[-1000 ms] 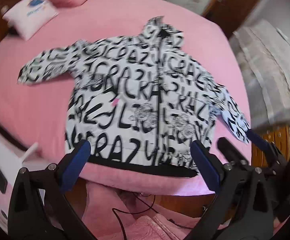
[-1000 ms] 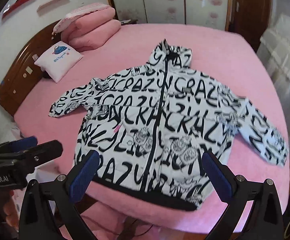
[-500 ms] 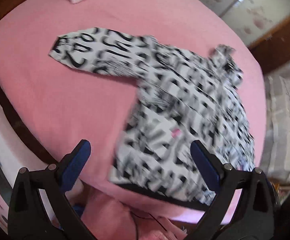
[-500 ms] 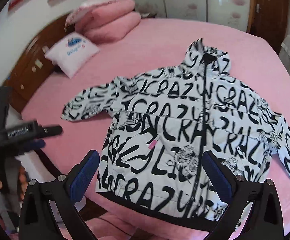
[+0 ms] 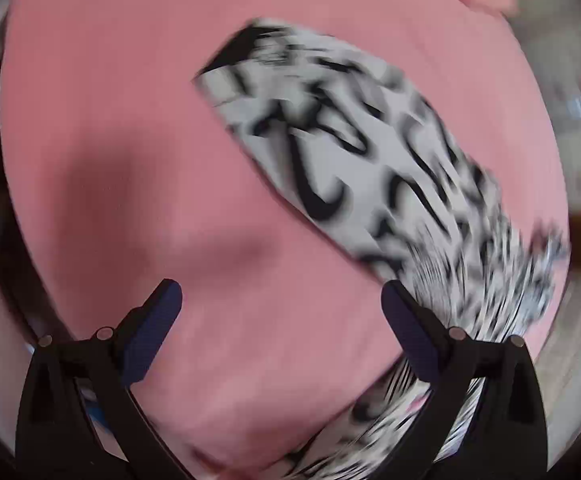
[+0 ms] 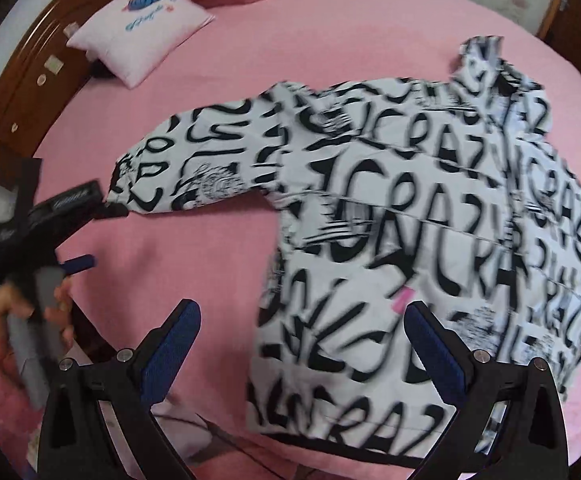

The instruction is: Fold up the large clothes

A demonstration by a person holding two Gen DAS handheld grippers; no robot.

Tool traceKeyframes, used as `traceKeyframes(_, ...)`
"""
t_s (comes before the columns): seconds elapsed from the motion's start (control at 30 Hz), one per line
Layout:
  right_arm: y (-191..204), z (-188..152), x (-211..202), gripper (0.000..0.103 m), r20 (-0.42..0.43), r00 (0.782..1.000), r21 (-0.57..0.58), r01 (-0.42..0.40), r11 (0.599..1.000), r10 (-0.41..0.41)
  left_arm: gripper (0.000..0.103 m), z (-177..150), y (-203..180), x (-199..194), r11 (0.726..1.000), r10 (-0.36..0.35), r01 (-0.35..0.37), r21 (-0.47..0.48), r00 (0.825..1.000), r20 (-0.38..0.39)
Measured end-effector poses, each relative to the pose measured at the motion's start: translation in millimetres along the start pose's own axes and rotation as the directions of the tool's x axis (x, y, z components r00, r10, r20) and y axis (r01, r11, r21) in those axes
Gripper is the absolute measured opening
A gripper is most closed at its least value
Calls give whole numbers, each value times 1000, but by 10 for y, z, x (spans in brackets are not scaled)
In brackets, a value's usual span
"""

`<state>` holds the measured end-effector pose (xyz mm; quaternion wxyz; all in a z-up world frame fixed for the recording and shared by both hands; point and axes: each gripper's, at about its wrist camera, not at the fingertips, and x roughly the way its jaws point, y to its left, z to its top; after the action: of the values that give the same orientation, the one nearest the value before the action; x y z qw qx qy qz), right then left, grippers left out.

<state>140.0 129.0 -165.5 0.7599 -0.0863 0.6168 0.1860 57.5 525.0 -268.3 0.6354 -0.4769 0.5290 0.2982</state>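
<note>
Pink bedding covers the bed (image 6: 210,264), where the black-and-white lettered jacket (image 6: 430,216) lies spread flat, front up. Its sleeve (image 5: 342,152) stretches ahead of the left tongs (image 5: 280,320), which hang with fingers wide apart and nothing between them; this view is blurred. The right tongs (image 6: 300,340) are likewise spread and empty above the jacket's hem, with the left tongs' tips near the sleeve cuff. A white pillow (image 6: 142,28) sits far ahead by the wooden headboard (image 6: 18,96)
</note>
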Motion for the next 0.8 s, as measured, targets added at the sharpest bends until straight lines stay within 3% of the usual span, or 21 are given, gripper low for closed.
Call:
traceKeyframes(0.17,210,-90,344,103,-105,994,-37,-33,999,29,97,332,381,420,981,-51,53,-188,999,12)
traceKeyframes(0.23,242,-142,460,103,-139,990,-49,-24,999,17,93,429,462,528,973,-64,69,-219,998,29)
traceKeyframes(0.43,190,-186,632,102,-184,983,-57,-8,998,-2,93,613,672,687,934,-126,158,-320,985,117)
traceKeyframes(0.6,130,-82,692,101,-182,983,-49,7,999,-16,89,678,720,761,919,-143,211,-334,966,217)
traceKeyframes(0.7,84,-16,727,101,-174,985,-36,6,999,-12,62,623,678,789,926,-104,193,-325,957,271)
traceKeyframes(0.73,68,3,738,101,-172,985,-36,14,999,-20,38,663,617,798,930,-98,191,-315,952,289)
traceKeyframes(0.77,59,22,741,101,-168,985,-35,20,999,-26,25,643,607,793,932,-104,202,-301,945,312)
traceKeyframes(0.8,43,34,734,101,-160,987,-31,25,999,-30,25,637,598,775,932,-113,213,-295,940,322)
